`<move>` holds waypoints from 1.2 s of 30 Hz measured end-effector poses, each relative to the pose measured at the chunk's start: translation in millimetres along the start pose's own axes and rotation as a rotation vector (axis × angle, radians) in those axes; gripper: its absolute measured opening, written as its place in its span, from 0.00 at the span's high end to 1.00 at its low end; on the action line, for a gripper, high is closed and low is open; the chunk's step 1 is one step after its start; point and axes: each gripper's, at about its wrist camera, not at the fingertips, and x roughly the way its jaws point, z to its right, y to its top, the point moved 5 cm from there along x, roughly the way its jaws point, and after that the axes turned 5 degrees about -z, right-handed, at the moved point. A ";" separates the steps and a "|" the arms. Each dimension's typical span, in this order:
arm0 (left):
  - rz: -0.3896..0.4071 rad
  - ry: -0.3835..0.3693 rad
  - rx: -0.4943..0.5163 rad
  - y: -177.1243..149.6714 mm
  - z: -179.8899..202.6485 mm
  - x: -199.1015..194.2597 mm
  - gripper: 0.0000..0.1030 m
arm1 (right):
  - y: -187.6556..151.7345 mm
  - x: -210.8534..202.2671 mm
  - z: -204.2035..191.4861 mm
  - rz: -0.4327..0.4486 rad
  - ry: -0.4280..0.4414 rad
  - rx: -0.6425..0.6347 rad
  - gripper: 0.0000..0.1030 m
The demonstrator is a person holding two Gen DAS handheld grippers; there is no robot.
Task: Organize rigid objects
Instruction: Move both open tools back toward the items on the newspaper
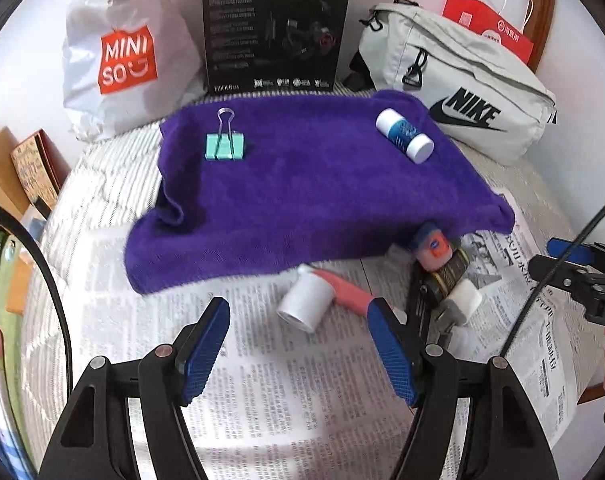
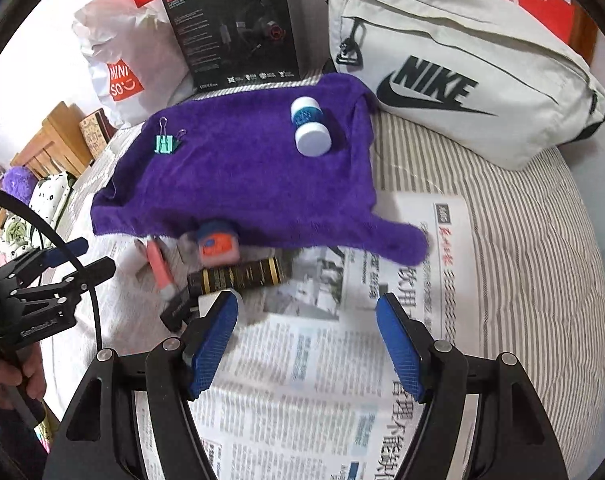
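Your left gripper (image 1: 298, 344) & right gripper (image 2: 306, 340): both wide, nothing held. Purple towel (image 1: 302, 184) at 12 w/ binder clip (image 1: 225, 146), white bottle (image 1: 404, 136).

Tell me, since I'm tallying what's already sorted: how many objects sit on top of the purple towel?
2. A green binder clip sits on the left part of the purple towel, and a white bottle lies on its side at the right. Nothing else shows on top; other items lie at the towel's near edge.
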 end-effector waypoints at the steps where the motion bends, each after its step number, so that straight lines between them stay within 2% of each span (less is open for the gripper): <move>1: -0.002 -0.001 -0.001 -1.4 0.9 2.2 0.32 | -2.8 0.0 1.5 -0.004 -0.006 0.002 0.31; 8: -0.034 -0.002 0.000 -8.1 0.4 22.5 0.32 | -18.5 8.0 12.3 -0.042 -0.044 0.025 0.31; 19: -0.037 -0.008 -0.003 -5.2 -4.6 35.3 0.32 | -33.4 26.8 21.2 -0.089 -0.069 0.041 0.31; 23: -0.019 -0.010 0.014 -5.1 -7.1 37.0 0.32 | -35.0 29.9 23.5 -0.093 -0.060 0.060 0.31; 28: 0.009 -0.066 0.017 -9.5 -15.1 36.4 0.33 | -37.1 28.8 26.5 -0.091 -0.063 0.065 0.31; 36: 0.039 -0.096 0.097 -8.0 -5.8 34.2 0.33 | -43.6 32.5 32.4 -0.094 -0.038 0.097 0.31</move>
